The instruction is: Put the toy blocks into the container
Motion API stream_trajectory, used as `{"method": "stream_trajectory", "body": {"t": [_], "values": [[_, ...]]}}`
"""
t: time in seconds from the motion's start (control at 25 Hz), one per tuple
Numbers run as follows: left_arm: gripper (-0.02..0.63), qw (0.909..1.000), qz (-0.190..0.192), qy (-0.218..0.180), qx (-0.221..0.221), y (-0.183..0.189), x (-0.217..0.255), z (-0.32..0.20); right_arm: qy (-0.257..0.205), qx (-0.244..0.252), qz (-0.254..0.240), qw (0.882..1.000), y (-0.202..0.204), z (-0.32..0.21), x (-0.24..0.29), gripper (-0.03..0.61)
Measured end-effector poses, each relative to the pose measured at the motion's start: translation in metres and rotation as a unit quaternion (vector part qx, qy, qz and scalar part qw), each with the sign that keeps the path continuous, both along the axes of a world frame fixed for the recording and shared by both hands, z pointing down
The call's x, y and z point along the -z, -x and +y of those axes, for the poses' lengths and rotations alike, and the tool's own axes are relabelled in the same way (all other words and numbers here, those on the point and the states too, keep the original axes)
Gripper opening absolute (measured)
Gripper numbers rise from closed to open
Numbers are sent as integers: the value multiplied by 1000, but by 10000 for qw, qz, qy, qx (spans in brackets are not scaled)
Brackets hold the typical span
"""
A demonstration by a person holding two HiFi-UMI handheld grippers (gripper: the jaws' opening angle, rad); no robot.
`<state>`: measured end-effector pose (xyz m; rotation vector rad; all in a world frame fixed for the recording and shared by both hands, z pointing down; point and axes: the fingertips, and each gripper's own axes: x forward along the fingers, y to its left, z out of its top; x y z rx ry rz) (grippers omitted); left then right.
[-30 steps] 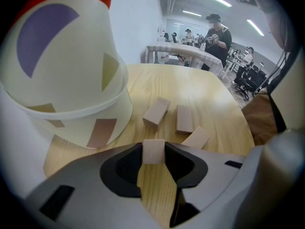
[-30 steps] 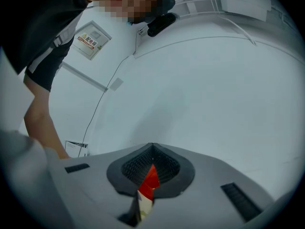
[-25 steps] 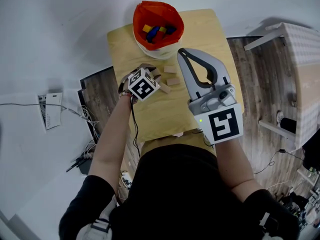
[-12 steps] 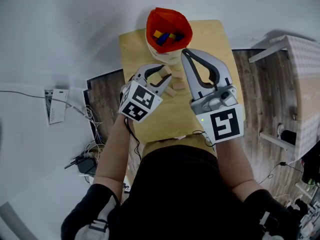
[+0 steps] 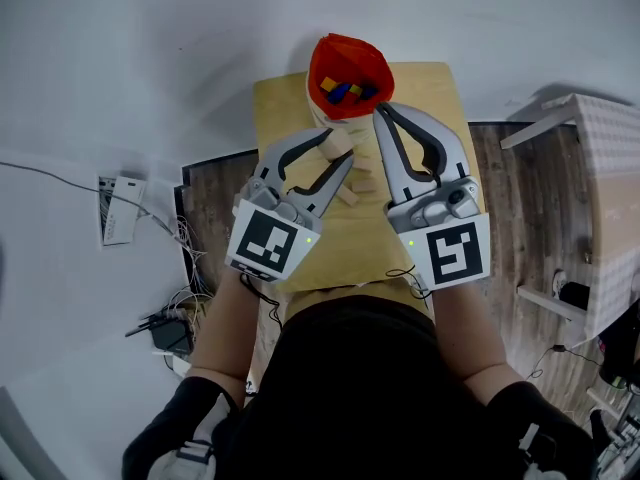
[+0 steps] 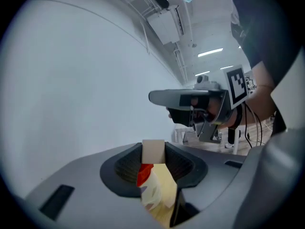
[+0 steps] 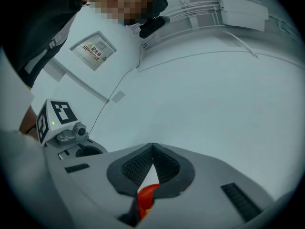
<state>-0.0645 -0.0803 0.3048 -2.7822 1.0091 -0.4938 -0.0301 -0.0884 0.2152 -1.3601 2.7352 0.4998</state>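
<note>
One plain wooden block (image 6: pixel 153 151) was clamped in the left gripper (image 5: pixel 338 149), raised just beside the red container (image 5: pixel 372 60) of coloured blocks; right gripper (image 5: pixel 380 114) closed at its tips, empty; two loose blocks (image 5: pixel 366 182) lay on the wooden table (image 5: pixel 285 108).

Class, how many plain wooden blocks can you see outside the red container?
3. One wooden block sits clamped in the left gripper; two blocks lie on the table between it and the right gripper. Others may be hidden beneath the grippers.
</note>
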Motion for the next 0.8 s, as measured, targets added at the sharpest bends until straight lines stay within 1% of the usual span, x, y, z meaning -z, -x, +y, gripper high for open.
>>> {"method": "stream_trajectory", "body": {"t": [0.08, 0.12, 0.2, 0.32, 0.52, 0.8], "values": [[152, 9985, 469, -271, 87, 3, 20, 0, -35, 9, -58, 10000, 0, 0, 6, 25], [152, 9972, 658, -331, 138, 6, 28, 0, -43, 9, -102, 9999, -1, 0, 8, 25], [152, 9958, 823, -354, 183, 9, 34, 0, -79, 6, -168, 9998, -3, 1, 13, 25], [152, 9960, 812, -350, 152, 8, 34, 0, -121, 4, -127, 9998, -4, 2, 13, 25], [152, 9959, 878, -83, 225, 6, 23, -16, -79, -29, -138, 9999, -10, -3, 9, 25], [152, 9979, 576, 9, 291, -5, 10, -57, -66, -43, -223, 9997, -19, -22, 8, 25]]}}
